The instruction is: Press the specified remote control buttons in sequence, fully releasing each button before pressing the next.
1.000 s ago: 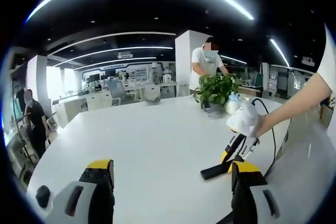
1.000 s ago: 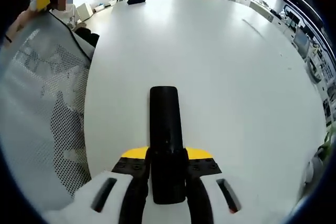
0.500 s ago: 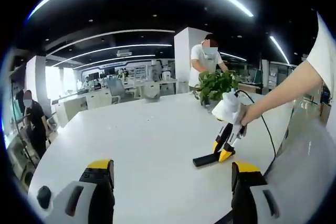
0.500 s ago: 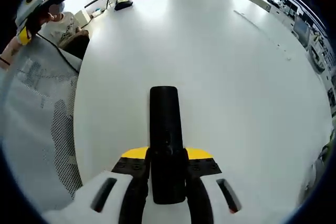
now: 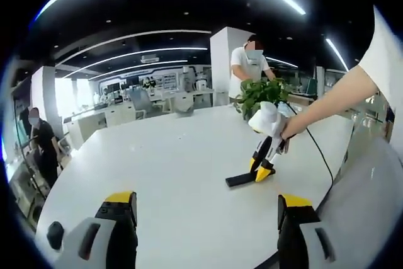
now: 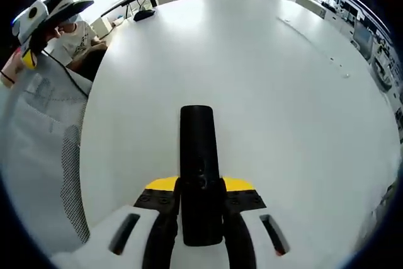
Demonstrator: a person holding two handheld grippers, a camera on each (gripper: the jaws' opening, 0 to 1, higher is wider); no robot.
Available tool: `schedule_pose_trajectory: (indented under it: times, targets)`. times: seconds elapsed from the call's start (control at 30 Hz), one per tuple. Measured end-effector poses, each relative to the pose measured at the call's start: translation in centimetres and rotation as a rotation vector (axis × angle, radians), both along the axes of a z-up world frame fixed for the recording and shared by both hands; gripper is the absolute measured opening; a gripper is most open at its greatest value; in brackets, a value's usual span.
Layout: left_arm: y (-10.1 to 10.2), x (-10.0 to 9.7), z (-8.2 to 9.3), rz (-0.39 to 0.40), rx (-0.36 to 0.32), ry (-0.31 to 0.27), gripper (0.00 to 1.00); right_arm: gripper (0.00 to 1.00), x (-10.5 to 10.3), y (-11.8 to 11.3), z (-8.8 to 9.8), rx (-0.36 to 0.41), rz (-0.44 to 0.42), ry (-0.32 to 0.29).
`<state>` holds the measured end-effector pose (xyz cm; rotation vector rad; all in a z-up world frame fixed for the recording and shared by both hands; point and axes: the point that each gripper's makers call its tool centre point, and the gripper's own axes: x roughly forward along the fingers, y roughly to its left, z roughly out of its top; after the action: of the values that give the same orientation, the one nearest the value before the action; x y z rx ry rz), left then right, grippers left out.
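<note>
Right gripper [image 6: 200,218] jaws clamp remote [image 6: 199,168] over desk [image 6: 283,111]; left gripper [image 5: 204,234] jaws apart, empty. Steady remote flat, press one button squarely, release fully.

Open-plan office, big white table [image 5: 182,155], desks w/ monitors [image 6: 143,12], strip lights [image 5: 151,51]

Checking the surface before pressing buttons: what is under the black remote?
The white table lies under the black remote, clamped by the right hand-held gripper. The spot directly beneath it is covered.
</note>
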<state>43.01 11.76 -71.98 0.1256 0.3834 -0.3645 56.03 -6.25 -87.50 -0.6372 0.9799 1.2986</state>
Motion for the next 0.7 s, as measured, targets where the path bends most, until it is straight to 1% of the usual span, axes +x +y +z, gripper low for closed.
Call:
schedule_pose_trajectory:
  times: [0.1, 0.17, 0.2, 0.27, 0.4, 0.53, 0.63, 0.7]
  targets:
    - [0.1, 0.0, -0.1, 0.004, 0.002, 0.004, 0.96, 0.25, 0.0, 0.0, 0.1, 0.029, -0.017, 0.011]
    - [0.1, 0.0, -0.1, 0.007, 0.0, 0.005, 0.96, 0.25, 0.3, -0.1, 0.1, 0.045, -0.038, 0.008]
    - [0.1, 0.0, -0.1, 0.008, 0.0, 0.008, 0.96, 0.26, 0.4, -0.1, 0.2, 0.055, -0.05, 0.0]
    - [0.1, 0.0, -0.2, 0.007, 0.0, 0.012, 0.96, 0.31, 0.4, 0.0, 0.3, 0.071, -0.079, 0.005]
    - [0.1, 0.0, -0.3, 0.008, 0.006, 0.016, 0.96, 0.42, 0.7, 0.1, 0.5, 0.114, -0.142, -0.001]
    - [0.2, -0.1, -0.3, 0.013, 0.004, 0.016, 0.96, 0.58, 1.2, -0.2, 0.8, 0.178, -0.236, -0.016]
    - [0.3, 0.0, -0.2, 0.014, 0.003, 0.012, 0.96, 0.64, 1.6, -0.6, 1.7, 0.237, -0.314, -0.043]
    - [0.3, 0.0, -0.1, 0.014, 0.002, 0.01, 0.96, 0.69, 1.7, -0.8, 2.9, 0.294, -0.37, -0.071]
